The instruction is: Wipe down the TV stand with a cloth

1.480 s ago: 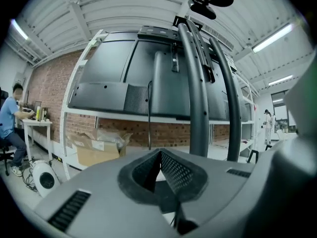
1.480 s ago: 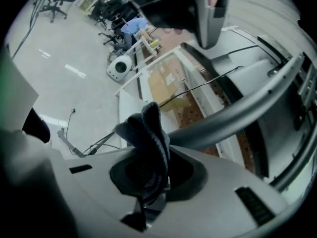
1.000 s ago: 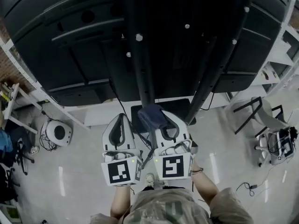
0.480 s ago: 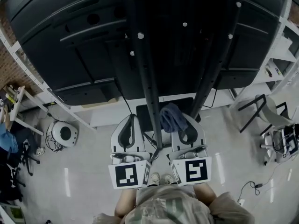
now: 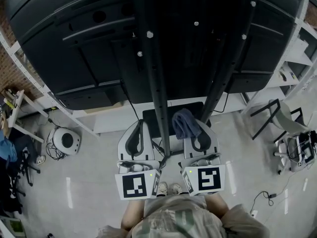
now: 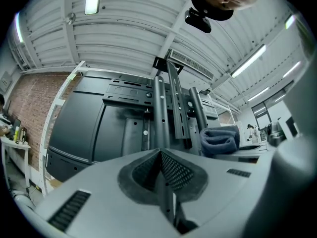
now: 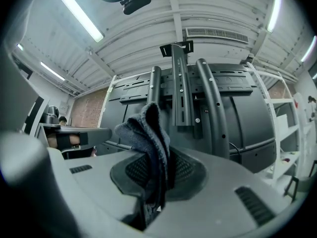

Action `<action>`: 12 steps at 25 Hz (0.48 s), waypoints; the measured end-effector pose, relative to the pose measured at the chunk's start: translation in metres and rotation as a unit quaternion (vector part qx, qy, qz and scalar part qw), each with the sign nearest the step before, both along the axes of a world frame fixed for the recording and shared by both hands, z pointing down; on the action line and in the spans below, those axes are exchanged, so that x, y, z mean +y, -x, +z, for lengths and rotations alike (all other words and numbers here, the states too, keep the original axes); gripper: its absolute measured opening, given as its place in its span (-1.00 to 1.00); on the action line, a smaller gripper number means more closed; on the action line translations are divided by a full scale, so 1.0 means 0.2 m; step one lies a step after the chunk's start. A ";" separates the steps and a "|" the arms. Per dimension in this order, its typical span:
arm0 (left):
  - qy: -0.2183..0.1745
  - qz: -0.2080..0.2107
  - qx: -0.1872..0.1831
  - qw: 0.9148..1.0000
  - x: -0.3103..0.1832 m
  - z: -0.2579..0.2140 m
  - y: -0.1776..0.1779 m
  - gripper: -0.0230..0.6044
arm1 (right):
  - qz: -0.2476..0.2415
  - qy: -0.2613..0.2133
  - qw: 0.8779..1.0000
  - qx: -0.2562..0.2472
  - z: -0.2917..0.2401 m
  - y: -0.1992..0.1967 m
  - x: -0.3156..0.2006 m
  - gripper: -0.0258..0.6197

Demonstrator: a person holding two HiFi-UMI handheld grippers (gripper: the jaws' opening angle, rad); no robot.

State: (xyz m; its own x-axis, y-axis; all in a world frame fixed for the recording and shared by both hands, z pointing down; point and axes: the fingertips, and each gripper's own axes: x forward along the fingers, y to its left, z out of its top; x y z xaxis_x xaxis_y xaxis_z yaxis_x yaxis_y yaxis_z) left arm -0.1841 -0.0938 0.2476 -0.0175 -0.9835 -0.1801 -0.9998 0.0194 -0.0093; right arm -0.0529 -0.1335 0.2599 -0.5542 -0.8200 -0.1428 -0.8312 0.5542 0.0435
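Here's the left gripper [image 5: 137,129], jaws pressed together with nothing between them, held low just left of the TV stand [image 5: 157,83] and its black upright posts. Across to the right gripper [image 5: 199,132]: clamped firmly on the cloth [image 5: 184,123], which bunches up between the stand's two posts.

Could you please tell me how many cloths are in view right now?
1. The cloth is clamped between the fingers of the right gripper, close to the TV stand. Others may be hidden behind the stand.
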 end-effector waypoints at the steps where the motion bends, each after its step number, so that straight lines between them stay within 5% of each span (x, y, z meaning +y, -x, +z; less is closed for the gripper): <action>1: 0.000 0.000 0.001 1.000 0.00 0.00 0.00 -0.88 | -0.001 0.000 1.000 0.002 0.00 0.00 0.00 -0.74; 12: 0.004 0.007 0.003 1.000 0.01 0.02 0.01 -0.88 | -0.005 -0.008 1.000 0.017 0.00 0.04 0.05 -0.74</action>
State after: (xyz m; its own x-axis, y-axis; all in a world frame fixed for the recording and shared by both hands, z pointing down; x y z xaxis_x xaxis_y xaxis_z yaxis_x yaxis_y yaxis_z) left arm -0.1852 -0.0926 0.2515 -0.0057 -0.9849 -0.1730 -1.0000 0.0064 -0.0032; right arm -0.0609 -0.1240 0.2599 -0.5680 -0.8117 -0.1360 -0.8230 0.5623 0.0807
